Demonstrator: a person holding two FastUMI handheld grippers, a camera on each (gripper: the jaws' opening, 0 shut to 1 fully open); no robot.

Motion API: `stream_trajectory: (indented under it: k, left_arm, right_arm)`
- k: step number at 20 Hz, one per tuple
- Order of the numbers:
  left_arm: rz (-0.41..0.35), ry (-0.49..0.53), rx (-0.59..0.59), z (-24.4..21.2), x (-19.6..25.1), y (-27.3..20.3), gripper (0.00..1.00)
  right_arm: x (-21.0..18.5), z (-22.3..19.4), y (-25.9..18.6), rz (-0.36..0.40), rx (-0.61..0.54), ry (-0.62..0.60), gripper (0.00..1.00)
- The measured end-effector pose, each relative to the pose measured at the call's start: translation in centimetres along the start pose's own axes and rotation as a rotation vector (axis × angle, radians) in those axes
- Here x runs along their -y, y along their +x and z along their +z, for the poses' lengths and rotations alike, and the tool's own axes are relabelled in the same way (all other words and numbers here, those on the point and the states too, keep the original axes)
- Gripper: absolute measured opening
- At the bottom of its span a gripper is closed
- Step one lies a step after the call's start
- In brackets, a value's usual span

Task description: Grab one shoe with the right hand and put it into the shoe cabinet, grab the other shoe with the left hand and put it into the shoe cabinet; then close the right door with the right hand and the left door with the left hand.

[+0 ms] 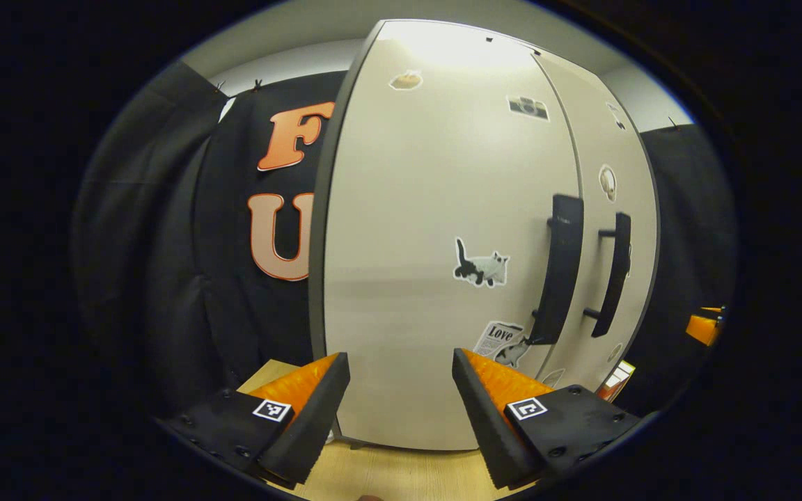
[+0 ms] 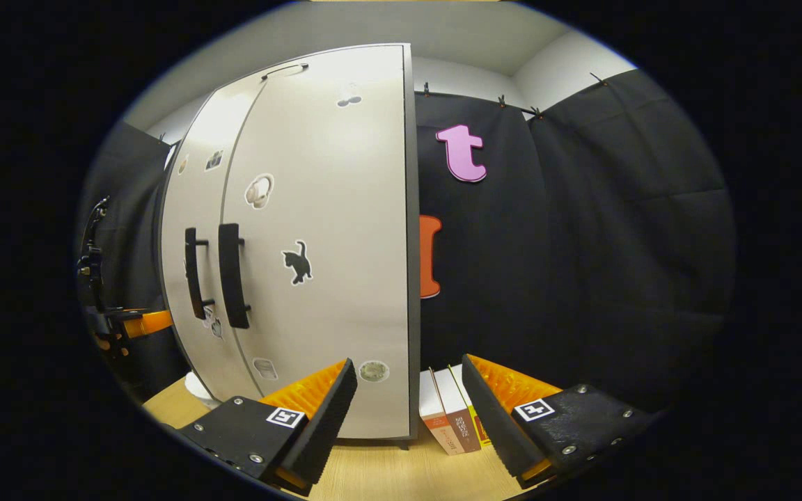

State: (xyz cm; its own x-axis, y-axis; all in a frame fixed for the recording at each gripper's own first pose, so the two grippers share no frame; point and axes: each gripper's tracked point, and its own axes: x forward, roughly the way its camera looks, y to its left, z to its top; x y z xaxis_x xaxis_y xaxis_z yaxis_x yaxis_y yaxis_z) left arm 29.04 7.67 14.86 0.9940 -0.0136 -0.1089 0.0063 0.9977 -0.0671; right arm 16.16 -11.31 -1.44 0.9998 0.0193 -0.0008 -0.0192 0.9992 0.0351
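Both doors of the shoe cabinet (image 1: 443,243) look shut: in the left gripper view the left door (image 1: 436,278) and right door (image 1: 617,229) meet along a thin seam with their two black handles (image 1: 560,271) side by side, and the right gripper view shows the same closed front (image 2: 317,264). The shoes are presumably inside, behind the doors, so you cannot check how they sit. Your left tongs (image 1: 401,390) are spread wide and hold nothing, hanging just in front of the left door above the wooden counter (image 1: 387,473). Your right tongs (image 2: 409,396) are likewise wide open and empty, aimed past the cabinet's right edge toward the row of books (image 2: 450,417) standing just beside it on the counter. By the look of it the task is at or near its end, and the risks lie in pulling away. If you swing the left tongs sideways, a finger could catch a handle and pull a door open again. If you drop the right tongs forward, they could knock the books over against the cabinet. A door that is only resting closed could drift open if a shoe presses on it from inside, so a gentle check of the seam may be worth it.
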Motion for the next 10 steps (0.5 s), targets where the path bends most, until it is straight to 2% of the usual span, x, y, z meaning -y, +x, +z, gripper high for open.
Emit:
stream_trajectory:
  k: [4, 10]
  left_arm:
    - [0.016, 0.005, 0.047, 3.2, -2.4, -2.3, 0.99]
    - [-0.045, 0.003, 0.073, 7.1, -4.1, -6.7, 0.96]
  right_arm:
    - [-1.3, 3.8, -1.5, 0.012, 0.049, -0.024, 0.93]
    - [-3.2, 7.5, -6.1, -0.015, 0.103, -0.026, 0.93]
